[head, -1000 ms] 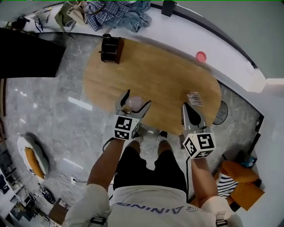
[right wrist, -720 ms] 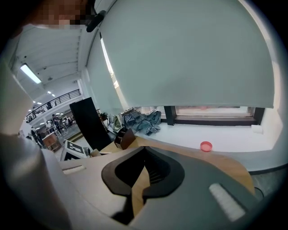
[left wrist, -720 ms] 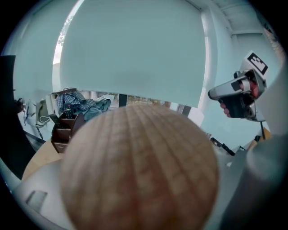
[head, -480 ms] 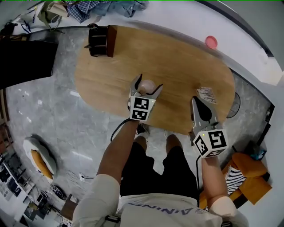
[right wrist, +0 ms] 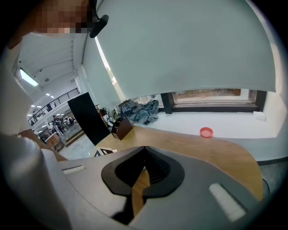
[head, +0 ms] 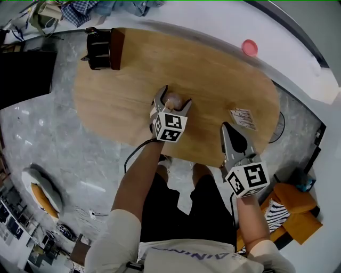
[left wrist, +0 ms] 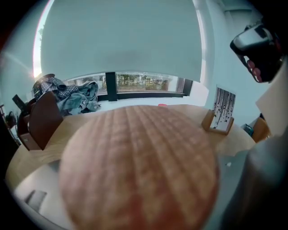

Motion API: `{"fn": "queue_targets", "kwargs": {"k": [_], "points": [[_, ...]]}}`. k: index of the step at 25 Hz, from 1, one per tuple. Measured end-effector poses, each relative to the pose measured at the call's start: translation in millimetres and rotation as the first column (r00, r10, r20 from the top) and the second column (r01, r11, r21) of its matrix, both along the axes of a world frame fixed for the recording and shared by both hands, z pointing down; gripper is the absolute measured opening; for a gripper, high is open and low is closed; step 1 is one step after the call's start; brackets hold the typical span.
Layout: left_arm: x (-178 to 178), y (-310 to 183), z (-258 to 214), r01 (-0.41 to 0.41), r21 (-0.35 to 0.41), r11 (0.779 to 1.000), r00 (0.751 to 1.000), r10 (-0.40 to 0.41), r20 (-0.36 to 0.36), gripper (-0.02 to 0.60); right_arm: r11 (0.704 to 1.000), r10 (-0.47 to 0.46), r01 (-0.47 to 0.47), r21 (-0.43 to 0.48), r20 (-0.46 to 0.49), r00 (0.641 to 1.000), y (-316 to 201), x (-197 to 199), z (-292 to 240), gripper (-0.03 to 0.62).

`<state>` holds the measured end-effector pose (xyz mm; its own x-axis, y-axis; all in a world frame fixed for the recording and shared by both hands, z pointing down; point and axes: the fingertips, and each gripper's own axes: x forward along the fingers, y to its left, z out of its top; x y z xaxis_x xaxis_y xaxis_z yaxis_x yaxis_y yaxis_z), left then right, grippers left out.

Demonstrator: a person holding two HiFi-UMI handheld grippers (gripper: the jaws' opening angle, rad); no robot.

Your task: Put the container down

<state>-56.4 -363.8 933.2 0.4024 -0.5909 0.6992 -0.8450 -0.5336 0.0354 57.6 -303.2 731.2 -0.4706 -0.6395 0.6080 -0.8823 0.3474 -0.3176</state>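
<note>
A small round container (head: 175, 99) with a pinkish ribbed top sits between the jaws of my left gripper (head: 173, 97), over the middle of the oval wooden table (head: 138, 69). The jaws stand wide and press on its sides. In the left gripper view the container (left wrist: 139, 170) fills the lower frame, blurred. Whether its base touches the table cannot be told. My right gripper (head: 233, 136) hangs over the table's near right edge, jaws closed with nothing between them; the right gripper view shows its pads (right wrist: 150, 168) meeting.
A dark wooden box (head: 101, 49) stands at the table's far left end. A printed card (head: 244, 118) lies near the right gripper, and a pink dish (head: 249, 48) sits on the white ledge beyond. Clothes (head: 101, 8) are piled at the far left. Grey floor surrounds the table.
My left gripper has carried the container from the table's near edge forward to its middle. The right gripper stays by the near right edge.
</note>
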Motion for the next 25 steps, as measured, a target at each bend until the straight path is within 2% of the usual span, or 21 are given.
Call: {"fn": "queue_targets", "kwargs": {"k": [9,12,13,20,25], "points": [[1.7,1.0,2.4,-0.009,0.051,0.999,0.998,0.006,0.066,0.428,1.0,-0.001,0.002,-0.007,0.025,1.0,8.0,5.2,4.0,0.015],[4.3,0.9,0.9,0.009,0.049,0.999,1.0,-0.011,0.027,0.429,1.0,0.006,-0.006,0.002,0.032,0.999,12.1,9.0,3.1,0.015],[5.5,1.1,-0.5,0.013,0.051,0.999,1.0,-0.013,0.014,0.446,1.0,0.007,-0.007,0.004,0.033,0.999,13.7,10.1,2.4,0.015],[-0.1,13.9,-19.3,0.038,0.076,0.996,0.999,-0.039,0.003,0.496,0.998,0.061,-0.061,0.006,0.069,0.996,28.0,17.7,-2.8,0.015],[-14.4,40.0,-59.8,0.08,0.065,0.995,0.993,-0.074,-0.089,0.499,0.999,0.046,-0.048,0.022,0.074,0.996,43.1,10.6,-24.8,0.015]]}}
